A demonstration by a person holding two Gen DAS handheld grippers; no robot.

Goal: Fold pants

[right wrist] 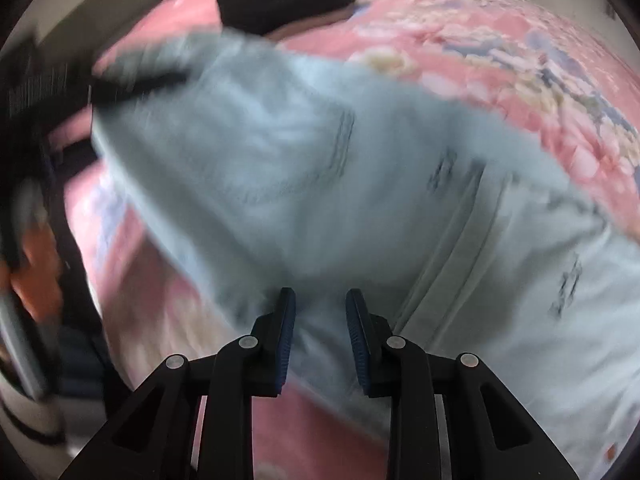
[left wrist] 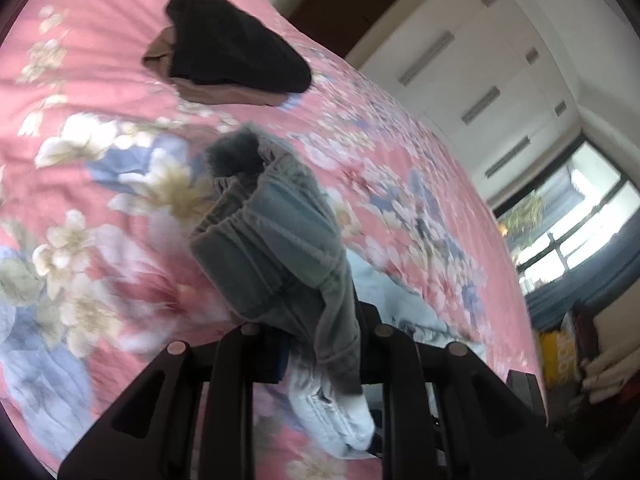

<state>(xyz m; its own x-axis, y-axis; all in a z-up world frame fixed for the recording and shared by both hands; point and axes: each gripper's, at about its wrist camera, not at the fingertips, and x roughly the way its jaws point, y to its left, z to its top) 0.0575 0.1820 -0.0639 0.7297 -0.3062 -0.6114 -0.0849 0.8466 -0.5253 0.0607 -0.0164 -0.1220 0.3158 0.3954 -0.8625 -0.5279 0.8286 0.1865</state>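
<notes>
The left gripper point(left wrist: 316, 344) is clamped on the waistband end of the light blue jeans point(right wrist: 320, 168), lifting a bunched fold of denim clear of the bed's pink floral quilt point(left wrist: 100, 128); the elastic waistband point(left wrist: 240, 216) stands up in front of its fingers, and a pale, frayed-looking bit of fabric hangs below between them. In the right wrist view the jeans spread wide across the quilt's near side, a back pocket and a long seam showing, though the picture is smeared with blur. The right gripper point(right wrist: 320, 336) sits just over the denim with its blue-padded fingers point(right wrist: 287, 332) apart, nothing pinched between them. Farther up the quilt, toward its far edge, a folded black garment point(left wrist: 236, 46) lies on top of a tan one point(left wrist: 224, 94), well apart from the jeans. Beyond the bed stand white wardrobe doors point(left wrist: 472, 64) and a window point(left wrist: 572, 220).
</notes>
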